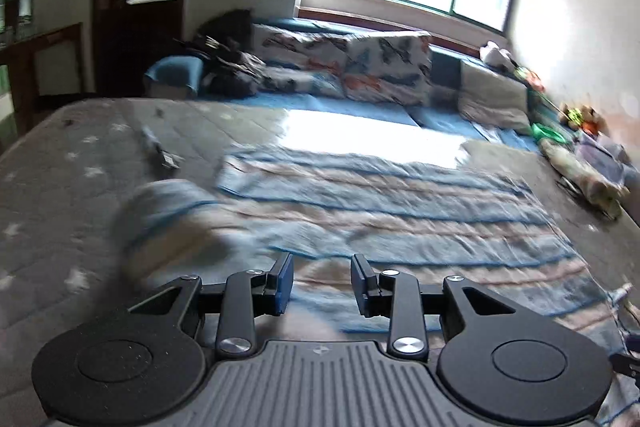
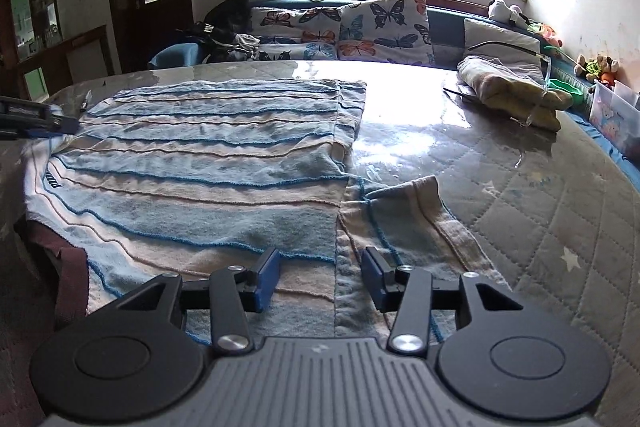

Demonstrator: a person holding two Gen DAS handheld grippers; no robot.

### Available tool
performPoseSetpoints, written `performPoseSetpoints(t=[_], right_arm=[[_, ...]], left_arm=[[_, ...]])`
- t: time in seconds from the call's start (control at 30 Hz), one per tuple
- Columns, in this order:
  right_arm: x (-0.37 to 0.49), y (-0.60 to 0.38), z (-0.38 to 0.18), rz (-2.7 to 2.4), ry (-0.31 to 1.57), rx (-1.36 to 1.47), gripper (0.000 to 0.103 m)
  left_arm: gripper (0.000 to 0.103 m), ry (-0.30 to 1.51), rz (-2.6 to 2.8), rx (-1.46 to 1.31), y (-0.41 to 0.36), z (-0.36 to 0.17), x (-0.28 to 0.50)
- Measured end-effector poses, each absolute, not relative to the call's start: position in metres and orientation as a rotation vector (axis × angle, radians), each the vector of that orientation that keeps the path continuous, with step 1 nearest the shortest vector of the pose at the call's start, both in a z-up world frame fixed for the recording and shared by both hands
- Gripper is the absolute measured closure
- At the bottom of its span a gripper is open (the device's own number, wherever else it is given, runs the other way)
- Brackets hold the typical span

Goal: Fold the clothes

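A blue, white and beige striped shirt (image 2: 208, 171) lies spread flat on the quilted mattress (image 2: 540, 195). Its right sleeve (image 2: 404, 223) sticks out toward the lower right. My right gripper (image 2: 320, 277) is open and empty, just above the shirt near the sleeve seam. In the left wrist view the same shirt (image 1: 380, 203) is blurred, with a bunched sleeve (image 1: 176, 223) at the left. My left gripper (image 1: 322, 283) is open and empty over the shirt's near edge. The left gripper also shows at the far left of the right wrist view (image 2: 36, 123).
Butterfly pillows (image 2: 360, 27) and dark clothes (image 2: 224, 31) lie at the bed's head under the window. A folded yellowish garment (image 2: 512, 87) lies at the right. Toys (image 2: 596, 65) and a box (image 2: 616, 115) line the right wall. A small pen-like object (image 2: 85, 101) lies left of the shirt.
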State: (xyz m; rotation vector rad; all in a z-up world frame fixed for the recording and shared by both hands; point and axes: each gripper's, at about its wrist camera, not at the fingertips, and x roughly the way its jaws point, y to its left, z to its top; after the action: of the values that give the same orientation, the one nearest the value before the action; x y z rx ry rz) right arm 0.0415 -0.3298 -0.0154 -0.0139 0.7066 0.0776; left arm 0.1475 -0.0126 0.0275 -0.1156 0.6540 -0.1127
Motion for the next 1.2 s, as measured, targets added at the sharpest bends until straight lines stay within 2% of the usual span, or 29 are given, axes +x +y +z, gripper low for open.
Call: performPoseSetpoints(t=[0.63,0.93,1.2], right_arm=[[0.043,-0.324,-0.01,0.092,0.719,-0.046,0.055],[0.043,-0.258,0.025,0.328,0.656,-0.174,0.055],[0.051,-0.17,0.026,0.572,0.638,-0.313,0.055]], left_arm=[[0.069,0.658,-0.05,-0.264,0.062,0.033,0.05],[0.069,0.738,-0.034,-0.314,0.079,0.014,0.07],[0.069,0.696,-0.052,-0.311,0.08,0.022,0.085]])
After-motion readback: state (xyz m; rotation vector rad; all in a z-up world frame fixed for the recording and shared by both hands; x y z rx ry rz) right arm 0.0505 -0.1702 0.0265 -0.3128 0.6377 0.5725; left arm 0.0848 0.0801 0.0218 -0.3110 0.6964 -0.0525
